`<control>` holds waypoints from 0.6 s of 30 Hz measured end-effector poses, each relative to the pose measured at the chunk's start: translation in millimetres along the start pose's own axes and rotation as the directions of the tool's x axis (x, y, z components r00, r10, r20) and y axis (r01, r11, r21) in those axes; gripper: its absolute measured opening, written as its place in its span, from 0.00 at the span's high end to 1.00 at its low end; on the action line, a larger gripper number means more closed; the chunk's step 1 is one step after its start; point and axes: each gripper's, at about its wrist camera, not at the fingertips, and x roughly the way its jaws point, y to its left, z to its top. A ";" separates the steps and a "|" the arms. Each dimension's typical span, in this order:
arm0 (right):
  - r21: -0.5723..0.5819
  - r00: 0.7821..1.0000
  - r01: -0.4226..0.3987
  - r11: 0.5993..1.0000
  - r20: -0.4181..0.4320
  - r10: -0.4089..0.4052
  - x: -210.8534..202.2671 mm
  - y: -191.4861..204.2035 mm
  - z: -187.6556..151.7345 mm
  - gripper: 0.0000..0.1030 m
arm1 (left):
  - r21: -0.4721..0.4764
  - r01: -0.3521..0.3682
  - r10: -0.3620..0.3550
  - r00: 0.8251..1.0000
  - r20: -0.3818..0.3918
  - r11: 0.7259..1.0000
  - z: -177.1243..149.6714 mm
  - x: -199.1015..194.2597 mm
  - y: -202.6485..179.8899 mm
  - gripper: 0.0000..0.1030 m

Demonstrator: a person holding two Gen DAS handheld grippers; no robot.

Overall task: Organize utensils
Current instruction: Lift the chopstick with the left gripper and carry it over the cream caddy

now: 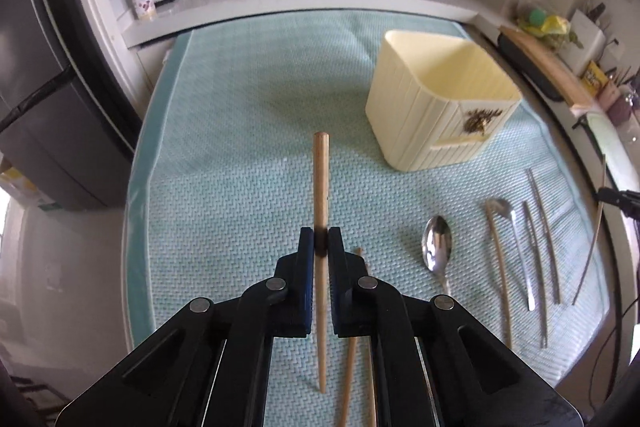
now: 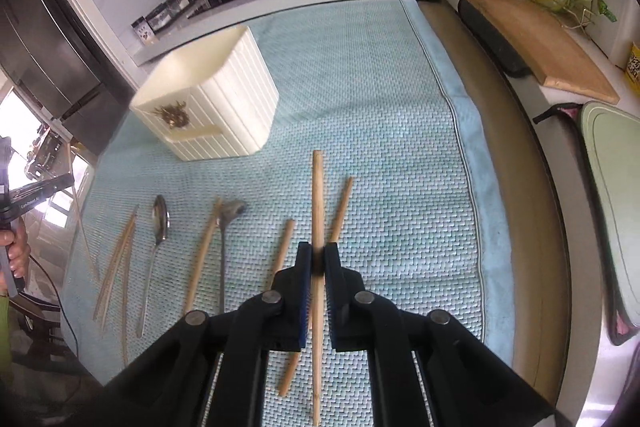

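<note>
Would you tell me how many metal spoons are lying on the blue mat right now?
2. The large spoon lies right of the left gripper; the small spoon lies further right among loose chopsticks. The inside of the cream holder is partly hidden.

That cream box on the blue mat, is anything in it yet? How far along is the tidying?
Barely started. What shows of the inside of the cream box looks empty. In hand: the left gripper and the right gripper each pinch one wooden chopstick. Left on the mat: a steel spoon, a darker spoon and several more chopsticks.
</note>
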 end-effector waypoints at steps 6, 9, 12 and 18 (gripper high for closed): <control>-0.041 0.995 -0.014 0.999 0.095 0.018 -51.4 13.3 7.9 0.94 | 0.002 0.050 -0.050 0.994 0.097 0.999 -1.6 -60.1 -7.0 0.95; -0.040 0.992 -0.019 0.999 0.128 0.024 -66.9 15.8 5.4 0.94 | -0.007 0.088 -0.087 0.988 0.124 0.996 -2.6 -78.3 -9.0 0.96; -0.051 0.985 -0.020 0.999 0.171 0.028 -85.2 24.9 9.0 0.94 | -0.016 0.130 -0.126 0.982 0.139 0.991 1.4 -93.1 -15.7 0.96; -0.100 0.967 -0.041 0.994 0.245 0.065 -99.0 53.4 32.8 0.94 | 0.001 0.142 -0.140 0.977 0.160 0.990 25.3 -110.2 -29.2 0.96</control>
